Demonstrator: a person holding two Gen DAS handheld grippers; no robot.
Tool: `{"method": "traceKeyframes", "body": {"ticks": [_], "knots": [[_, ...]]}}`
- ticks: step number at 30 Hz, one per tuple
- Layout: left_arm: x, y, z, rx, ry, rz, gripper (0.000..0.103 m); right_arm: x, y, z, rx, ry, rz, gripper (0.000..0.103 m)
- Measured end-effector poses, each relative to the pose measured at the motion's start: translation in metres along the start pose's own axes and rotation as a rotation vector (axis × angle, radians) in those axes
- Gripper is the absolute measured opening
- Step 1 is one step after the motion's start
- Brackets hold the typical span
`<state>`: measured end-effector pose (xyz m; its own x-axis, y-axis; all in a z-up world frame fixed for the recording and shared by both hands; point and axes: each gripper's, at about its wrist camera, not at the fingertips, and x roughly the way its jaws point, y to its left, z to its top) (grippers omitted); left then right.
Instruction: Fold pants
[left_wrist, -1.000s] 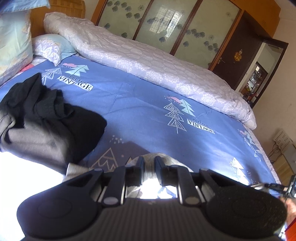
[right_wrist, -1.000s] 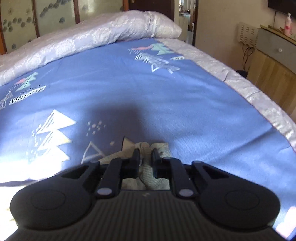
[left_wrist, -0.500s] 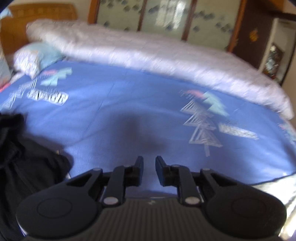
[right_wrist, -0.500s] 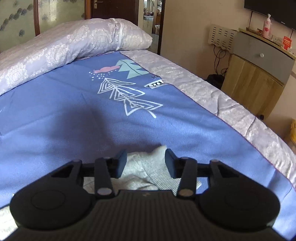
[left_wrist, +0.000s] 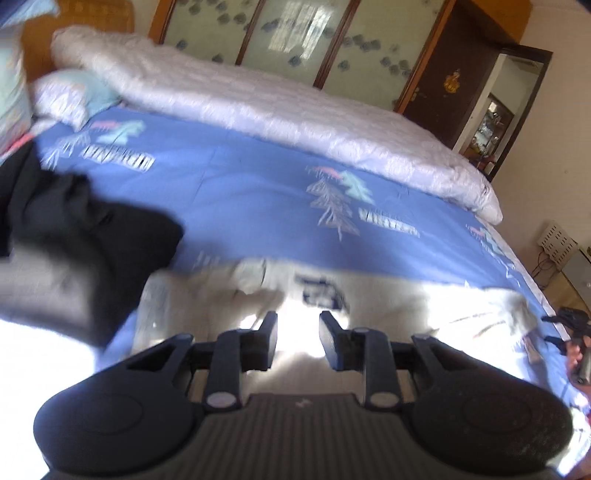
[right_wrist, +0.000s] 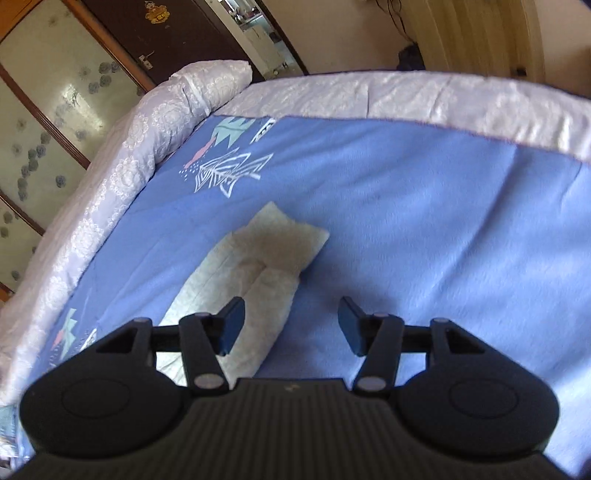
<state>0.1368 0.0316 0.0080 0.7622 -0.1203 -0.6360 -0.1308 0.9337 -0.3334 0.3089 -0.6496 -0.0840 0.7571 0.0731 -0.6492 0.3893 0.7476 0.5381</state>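
Both grippers are opening with nothing pinched: the right gripper (right_wrist: 291, 325) is spreading wide, the left gripper (left_wrist: 298, 341) only narrowly. The pale pants (right_wrist: 255, 266) are lying on the blue bedspread (right_wrist: 424, 206), their long axis running from seven o'clock toward one o'clock (right view), the leg end sitting at about eleven o'clock of the right gripper's fingers, so that hand is looking nearer to it.
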Motion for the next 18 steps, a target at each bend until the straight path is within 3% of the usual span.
{"method": "traceKeyframes", "body": {"ticks": [2, 3, 4, 5, 9, 11, 12, 14, 16, 18], "knots": [[-0.014, 0.007, -0.018, -0.036, 0.041, 0.014, 0.025, 0.011, 0.006, -0.008, 0.010, 0.023, 0.023, 0.047], [-0.021, 0.013, -0.026, -0.060, 0.059, 0.032, 0.025, 0.018, 0.011, -0.012, 0.001, 0.032, 0.010, 0.014], [-0.028, 0.018, -0.033, -0.082, 0.077, 0.048, 0.025, 0.024, 0.018, -0.014, -0.016, 0.051, -0.004, 0.002], [-0.035, 0.022, -0.039, -0.099, 0.093, 0.065, 0.025, 0.028, 0.023, -0.015, -0.025, 0.058, -0.025, 0.003], [-0.070, 0.044, -0.054, -0.142, 0.088, 0.135, 0.025, 0.021, 0.024, 0.000, -0.038, -0.048, -0.195, 0.002], [-0.086, 0.054, -0.057, -0.162, 0.068, 0.168, 0.025, 0.010, 0.014, 0.005, -0.037, -0.136, -0.375, 0.010], [-0.094, 0.058, -0.058, -0.175, 0.059, 0.181, 0.025, 0.003, 0.007, 0.008, -0.013, -0.145, -0.392, 0.014], [-0.109, 0.067, -0.061, -0.198, 0.042, 0.193, 0.033, -0.020, -0.015, 0.012, 0.078, -0.093, -0.269, 0.016], [-0.122, 0.072, -0.065, -0.216, 0.027, 0.198, 0.045, -0.058, -0.030, 0.011, 0.100, -0.103, -0.152, 0.019], [-0.134, 0.074, -0.075, -0.233, 0.017, 0.194, 0.053, -0.093, -0.036, 0.004, 0.051, -0.122, -0.102, 0.049]]}}
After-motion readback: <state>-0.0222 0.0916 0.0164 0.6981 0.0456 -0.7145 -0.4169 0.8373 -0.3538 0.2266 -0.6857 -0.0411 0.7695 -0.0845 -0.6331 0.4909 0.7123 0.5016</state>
